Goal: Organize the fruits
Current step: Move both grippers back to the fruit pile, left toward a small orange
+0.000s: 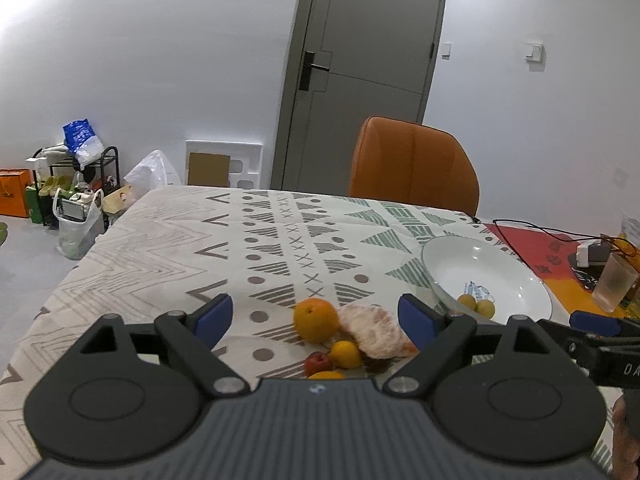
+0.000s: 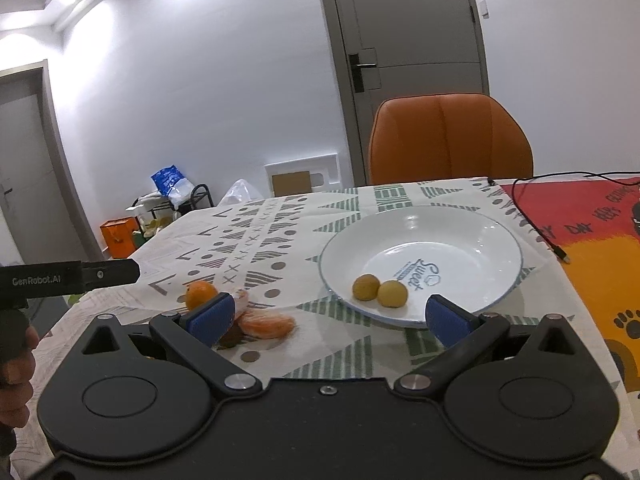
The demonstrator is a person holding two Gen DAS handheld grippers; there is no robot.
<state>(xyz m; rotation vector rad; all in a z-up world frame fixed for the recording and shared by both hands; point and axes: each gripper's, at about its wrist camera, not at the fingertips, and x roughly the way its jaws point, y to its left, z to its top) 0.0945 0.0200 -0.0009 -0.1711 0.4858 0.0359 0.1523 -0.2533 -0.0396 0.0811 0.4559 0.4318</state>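
While both grippers are hovering low over the patterned tablecloth point(image 1: 168, 248), the left gripper point(image 1: 316, 316) is standing with its blue pads wide apart and gripping nothing; the fruit is lying on the cloth beyond them. Nearest to it are sitting a small red fruit point(image 1: 318, 362) and a small yellow fruit point(image 1: 346, 354), then an orange point(image 1: 316, 319) touching a peeled citrus piece point(image 1: 374, 330). The right gripper point(image 2: 336, 316) is likewise gaping, holding nothing, its right pad sitting just before the rim of the white bowl point(image 2: 460, 232). Two yellowish round fruits point(image 2: 380, 290) are resting side by side inside that bowl. Farther off, an orange chair point(image 2: 448, 140) is standing at the table's far edge.
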